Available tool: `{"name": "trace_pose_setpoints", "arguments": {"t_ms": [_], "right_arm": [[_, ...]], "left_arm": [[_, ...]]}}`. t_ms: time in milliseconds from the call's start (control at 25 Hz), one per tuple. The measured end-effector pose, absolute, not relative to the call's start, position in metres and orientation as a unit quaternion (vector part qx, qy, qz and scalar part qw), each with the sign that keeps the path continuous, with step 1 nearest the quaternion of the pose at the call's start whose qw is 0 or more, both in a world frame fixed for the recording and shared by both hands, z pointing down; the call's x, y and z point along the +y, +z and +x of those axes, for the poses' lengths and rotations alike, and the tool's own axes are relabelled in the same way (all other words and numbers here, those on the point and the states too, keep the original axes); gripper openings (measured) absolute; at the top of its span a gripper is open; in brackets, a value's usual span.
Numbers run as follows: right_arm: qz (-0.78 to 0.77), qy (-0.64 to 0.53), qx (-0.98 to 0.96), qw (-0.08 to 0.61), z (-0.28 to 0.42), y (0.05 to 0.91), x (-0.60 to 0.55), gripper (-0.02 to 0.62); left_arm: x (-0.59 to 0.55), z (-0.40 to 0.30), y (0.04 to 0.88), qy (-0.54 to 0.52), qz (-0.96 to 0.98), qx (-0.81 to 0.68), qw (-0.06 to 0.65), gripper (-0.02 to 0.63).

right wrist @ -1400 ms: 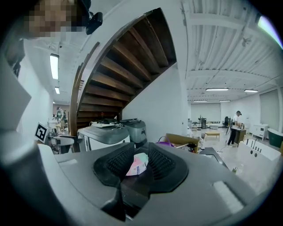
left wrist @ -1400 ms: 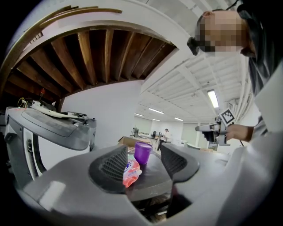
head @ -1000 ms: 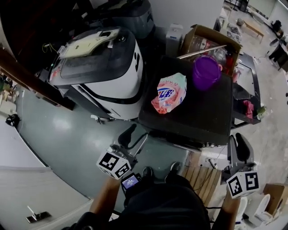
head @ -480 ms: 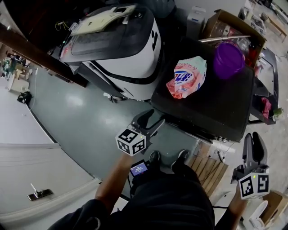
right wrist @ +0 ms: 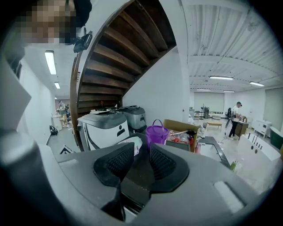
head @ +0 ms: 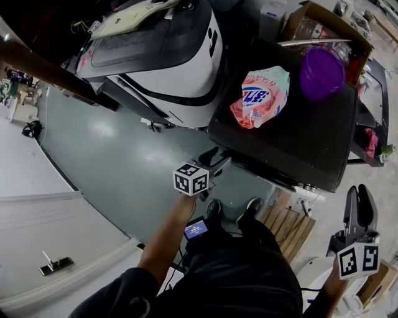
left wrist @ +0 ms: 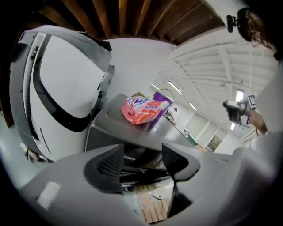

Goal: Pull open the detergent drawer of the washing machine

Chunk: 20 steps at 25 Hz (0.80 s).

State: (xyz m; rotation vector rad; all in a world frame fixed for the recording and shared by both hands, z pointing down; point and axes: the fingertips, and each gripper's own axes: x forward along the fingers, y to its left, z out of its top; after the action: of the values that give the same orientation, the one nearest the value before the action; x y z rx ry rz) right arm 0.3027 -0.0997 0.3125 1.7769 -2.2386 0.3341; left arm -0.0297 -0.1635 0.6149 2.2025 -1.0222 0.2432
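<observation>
- Far left: grey-green floor [head: 106,149], running beneath both machines.
- Upper left: white-and-grey appliance [head: 161,62], dark lid on top, paper sheet [head: 146,9] lying on the lid.
- Centre: left gripper [head: 216,159], with marker cube [head: 191,179] behind it, aimed at the front of the washing machine near its left corner, not touching. Jaws apart, just been opening, nothing between the pads; only the machine's front seen through the gap.
- Right of centre: dark washing machine [head: 298,136], just beside the white appliance, flat black top. Front panel [left wrist: 132,155] with brand lettering directly ahead of the left jaws. Detergent drawer within this upper front band, outline not distinguishable, not yet drawn out.
- On the machine top, left rear: pink-and-white detergent bag [head: 261,93], lying flat.
- On the machine top, right rear: purple bucket [head: 321,73], just beside an open cardboard box [head: 311,22].
- Below the machine: wooden pallet [head: 287,227] on the floor.
- Lower right: right gripper [head: 360,194], held well apart from the washing machine's front, jaws narrowly apart, nothing between the pads.
</observation>
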Motion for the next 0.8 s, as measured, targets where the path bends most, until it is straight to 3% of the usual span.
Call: {"name": "trace_pose_setpoints", "arguments": {"t_ms": [320, 800], "right_arm": [[0.615, 0.12, -0.763, 0.158, 0.31, 0.32, -0.095, 0.095], [0.613, 0.124, -0.759, 0.183, 0.315, 0.33, -0.091, 0.095]], "left_arm": [[-0.166, -0.029, 0.672, 0.044, 0.819, -0.383, 0.426, 0.321], [-0.173, -0.009, 0.709, 0.033, 0.822, -0.356, 0.444, 0.351]]}}
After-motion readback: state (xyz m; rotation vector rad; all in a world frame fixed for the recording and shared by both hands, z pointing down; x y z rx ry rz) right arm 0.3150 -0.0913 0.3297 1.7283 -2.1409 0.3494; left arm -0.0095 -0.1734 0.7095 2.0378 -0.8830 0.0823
